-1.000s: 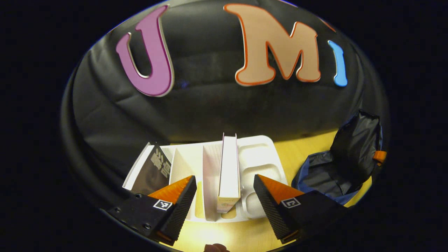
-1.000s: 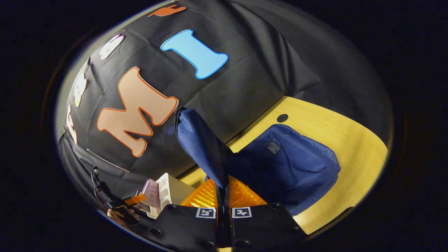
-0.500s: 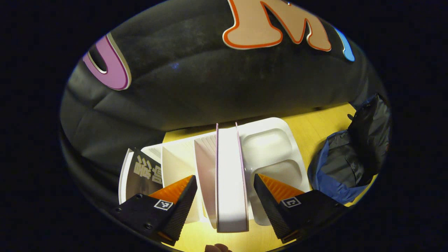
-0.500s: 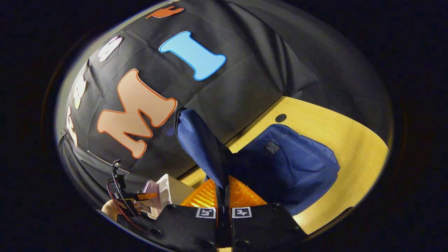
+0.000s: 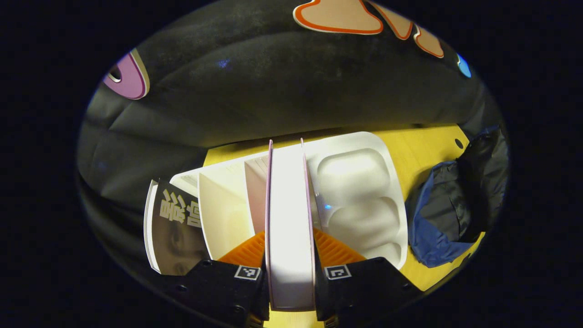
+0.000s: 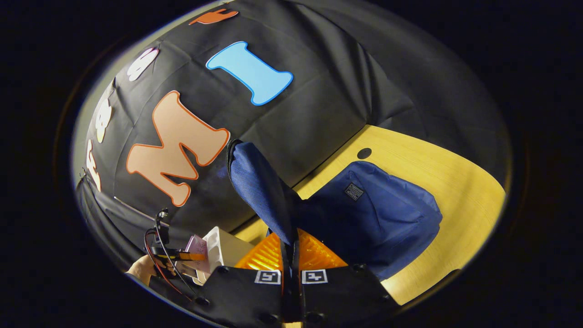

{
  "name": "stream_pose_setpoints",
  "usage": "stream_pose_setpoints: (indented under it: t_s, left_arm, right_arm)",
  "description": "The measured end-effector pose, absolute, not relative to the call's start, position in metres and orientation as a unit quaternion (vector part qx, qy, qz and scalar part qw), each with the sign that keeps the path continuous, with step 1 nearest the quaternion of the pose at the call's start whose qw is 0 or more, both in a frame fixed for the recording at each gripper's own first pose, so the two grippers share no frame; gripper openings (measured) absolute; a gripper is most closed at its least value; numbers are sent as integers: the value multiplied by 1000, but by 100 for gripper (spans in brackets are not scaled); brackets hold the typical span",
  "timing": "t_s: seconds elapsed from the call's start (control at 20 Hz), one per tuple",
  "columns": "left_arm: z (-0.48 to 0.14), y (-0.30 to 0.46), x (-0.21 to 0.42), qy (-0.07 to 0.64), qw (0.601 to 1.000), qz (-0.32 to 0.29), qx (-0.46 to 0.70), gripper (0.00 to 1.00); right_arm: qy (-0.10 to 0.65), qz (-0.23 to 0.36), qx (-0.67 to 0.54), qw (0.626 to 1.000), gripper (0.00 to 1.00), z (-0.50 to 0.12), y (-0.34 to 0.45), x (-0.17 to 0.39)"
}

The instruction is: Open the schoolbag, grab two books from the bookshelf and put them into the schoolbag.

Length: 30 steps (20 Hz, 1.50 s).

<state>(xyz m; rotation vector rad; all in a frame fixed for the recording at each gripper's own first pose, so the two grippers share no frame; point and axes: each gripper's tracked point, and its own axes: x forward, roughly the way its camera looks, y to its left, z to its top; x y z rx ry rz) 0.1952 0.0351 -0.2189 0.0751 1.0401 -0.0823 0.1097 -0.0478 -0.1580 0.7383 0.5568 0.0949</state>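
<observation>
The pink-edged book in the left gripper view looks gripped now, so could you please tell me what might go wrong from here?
1. The left gripper clamps the pink-edged book only at its near edge; lifted, it may pivot or slip.
2. The book stands close beside a divider of the white bookshelf, so a crooked pull might drag the shelf.
3. The right gripper pinches the schoolbag flap; if that slips, the schoolbag could fall shut.

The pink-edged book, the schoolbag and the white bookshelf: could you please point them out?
pink-edged book (image 5: 290, 228), left gripper view, white page edge.
schoolbag (image 6: 378, 218), right gripper view, blue front panel.
white bookshelf (image 5: 360, 182), left gripper view, moulded side wall.
</observation>
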Motion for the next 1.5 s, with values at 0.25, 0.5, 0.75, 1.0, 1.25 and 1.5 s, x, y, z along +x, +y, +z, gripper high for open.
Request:
stream_pose_setpoints:
  t_s: [0.25,0.5,0.75,1.0,1.25,1.5]
  left_arm:
    - [-199,46,182,487,871,-55,13,33]
    - [-162,67,168,456,888,-59,-26,33]
    - [-125,84,152,429,898,-71,-71,33]
    - [-90,98,137,403,907,-80,-93,34]
    - [-54,103,126,374,910,-92,-150,32]
    - [-45,75,110,371,879,-124,-272,35]
  right_arm:
    - [270,45,358,893,2,-158,-48,110]
    - [271,46,354,894,3,-158,-48,110]
    - [274,47,351,894,2,-158,-48,110]
    - [276,47,346,896,2,-160,-46,110]
    - [276,48,345,896,3,-160,-45,110]
    - [275,47,353,893,2,-162,-44,110]
